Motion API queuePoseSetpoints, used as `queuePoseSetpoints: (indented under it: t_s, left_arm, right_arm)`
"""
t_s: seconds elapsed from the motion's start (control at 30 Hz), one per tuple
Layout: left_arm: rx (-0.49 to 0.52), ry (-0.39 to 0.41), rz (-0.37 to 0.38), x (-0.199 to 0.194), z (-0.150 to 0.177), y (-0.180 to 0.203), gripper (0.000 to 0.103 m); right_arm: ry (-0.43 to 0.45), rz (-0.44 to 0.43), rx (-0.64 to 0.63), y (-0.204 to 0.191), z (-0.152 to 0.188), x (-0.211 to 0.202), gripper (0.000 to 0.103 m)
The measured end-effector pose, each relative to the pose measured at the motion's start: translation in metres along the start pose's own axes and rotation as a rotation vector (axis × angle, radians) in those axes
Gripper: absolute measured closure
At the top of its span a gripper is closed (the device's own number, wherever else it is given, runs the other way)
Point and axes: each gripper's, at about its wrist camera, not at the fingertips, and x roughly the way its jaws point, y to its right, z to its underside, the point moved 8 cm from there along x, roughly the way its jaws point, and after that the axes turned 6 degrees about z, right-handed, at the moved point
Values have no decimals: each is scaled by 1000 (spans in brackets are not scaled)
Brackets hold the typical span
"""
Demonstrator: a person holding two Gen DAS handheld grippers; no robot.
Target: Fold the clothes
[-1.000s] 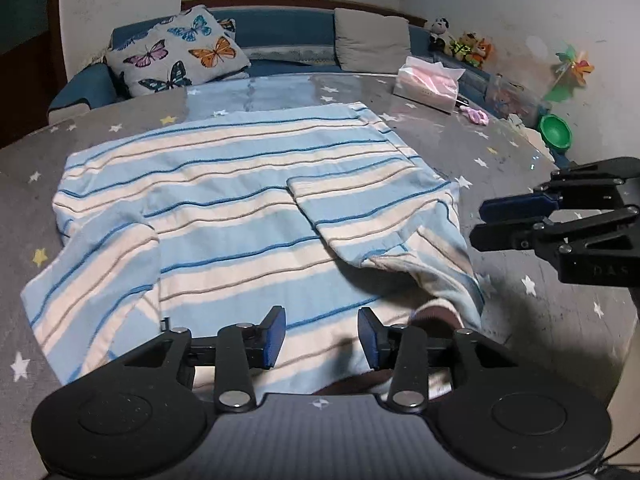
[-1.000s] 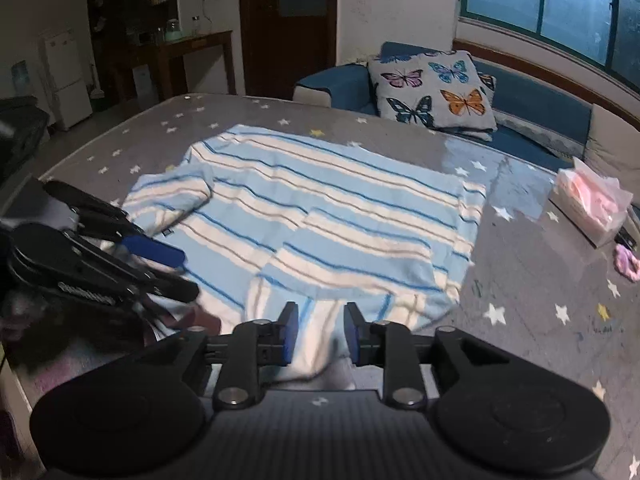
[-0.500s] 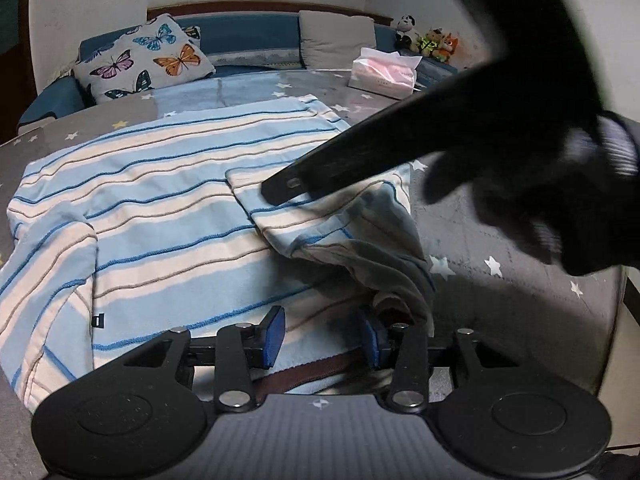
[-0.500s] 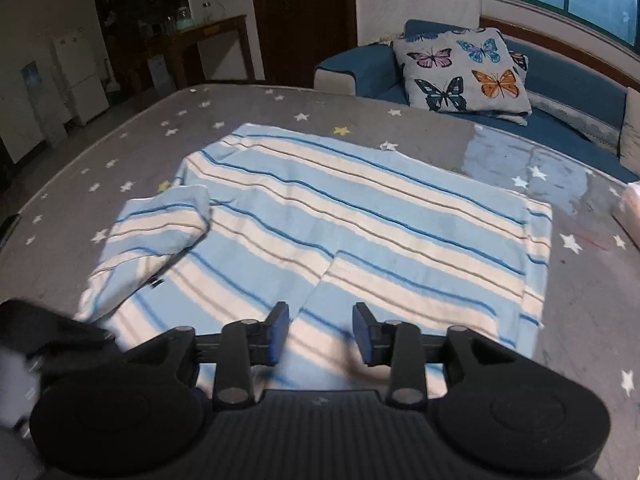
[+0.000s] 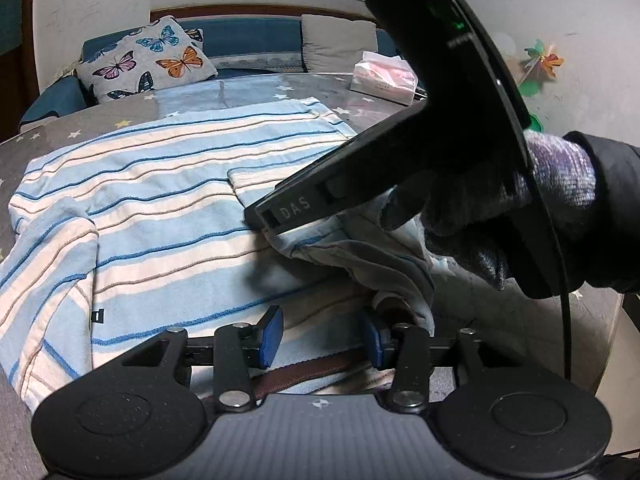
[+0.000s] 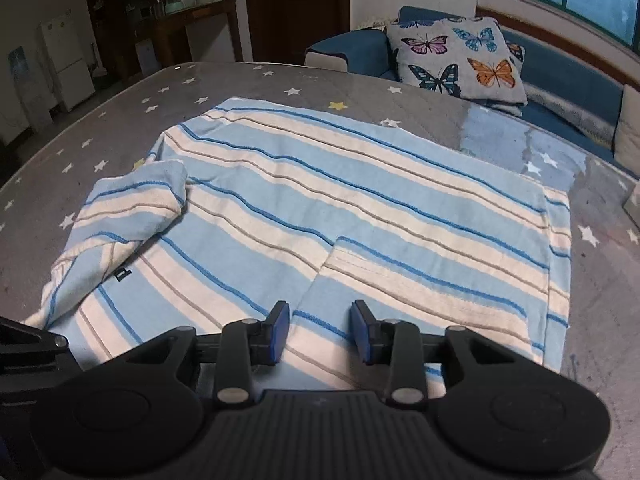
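Observation:
A blue-and-cream striped sweater (image 5: 168, 184) lies spread on the grey star-print table (image 5: 48, 136), both sleeves folded inward over the body. My left gripper (image 5: 320, 338) is open at the sweater's near edge by its brown collar (image 5: 312, 370). My right gripper (image 6: 320, 332) is open, just above the folded right sleeve (image 6: 432, 276). In the left wrist view its black body (image 5: 400, 152), held in a gloved hand, hangs over that sleeve. The other folded sleeve (image 6: 132, 216) lies at the left.
A sofa with a butterfly cushion (image 5: 144, 64) runs along the table's far side. A pink tissue pack (image 5: 384, 76) sits on the table's far right corner. Toys and a pinwheel (image 5: 544, 60) stand by the right wall. A fridge (image 6: 68, 64) and dark cabinets are far left.
My right gripper has swung from the sweater's right side across over the folded right sleeve and opened wider. My left gripper has moved in closer to the collar edge.

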Motion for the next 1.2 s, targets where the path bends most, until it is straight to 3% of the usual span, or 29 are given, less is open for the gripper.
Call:
queuePoseSetpoints:
  t_s: [0.1, 0.17, 0.43, 0.67, 0.93, 1.2]
  left_arm:
    - [-3, 1, -2, 0, 0, -1, 56]
    - [-4, 1, -6, 0, 0, -2, 56]
    - [-4, 1, -14, 2, 0, 0, 53]
    - [-2, -3, -25, 3, 0, 1, 48]
    - [3, -6, -39, 4, 0, -1, 45]
    - [1, -13, -53, 3, 0, -1, 44]
  right_arm:
    - [16, 7, 15, 3, 0, -5, 94]
    - [31, 13, 24, 7, -1, -10, 98]
    - [129, 59, 84, 42, 2, -61, 99]
    - [161, 120, 163, 85, 27, -103, 99]
    - [128, 208, 313, 139, 75, -123, 99]
    - [72, 227, 347, 148, 93, -117, 94]
